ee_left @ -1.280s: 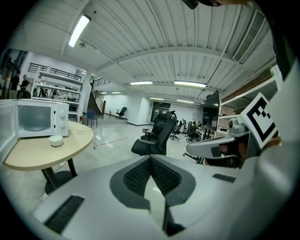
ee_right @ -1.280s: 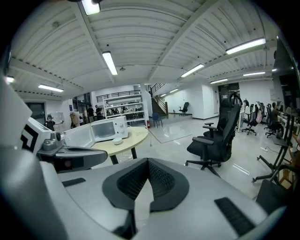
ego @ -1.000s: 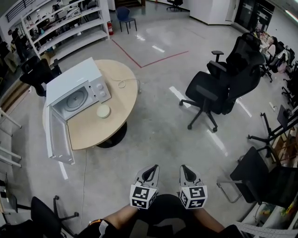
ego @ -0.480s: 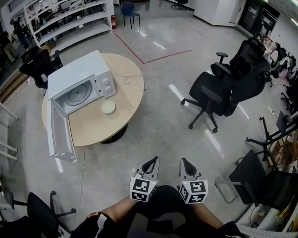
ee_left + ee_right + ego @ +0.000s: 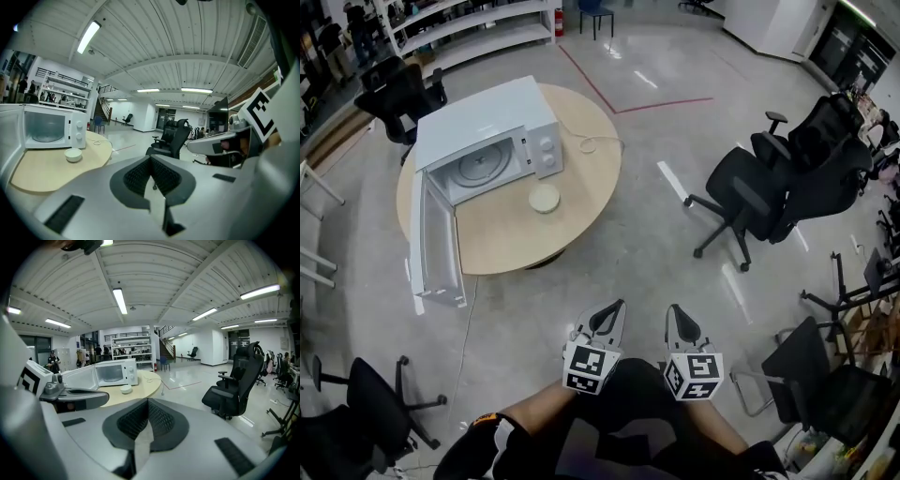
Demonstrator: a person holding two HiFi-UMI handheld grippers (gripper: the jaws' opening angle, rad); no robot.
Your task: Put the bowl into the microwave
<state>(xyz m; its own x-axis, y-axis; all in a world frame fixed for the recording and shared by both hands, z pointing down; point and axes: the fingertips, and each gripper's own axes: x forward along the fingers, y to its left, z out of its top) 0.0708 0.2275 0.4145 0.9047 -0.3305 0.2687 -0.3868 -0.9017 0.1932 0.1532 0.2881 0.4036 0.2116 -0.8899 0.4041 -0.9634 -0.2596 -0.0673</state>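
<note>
Left tool and right tool were closed, empty; the bowl at eleven o'clock looked light, brittle: pinch its rim.

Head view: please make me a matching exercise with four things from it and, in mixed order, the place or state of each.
1 microwave door
2 bowl
3 cable
4 black chair

a on the floor, away from the table
b swung open
c on the table, in front of the microwave
d looped near the table's far edge

Pairs: 1-b; 2-c; 3-d; 4-a
</note>
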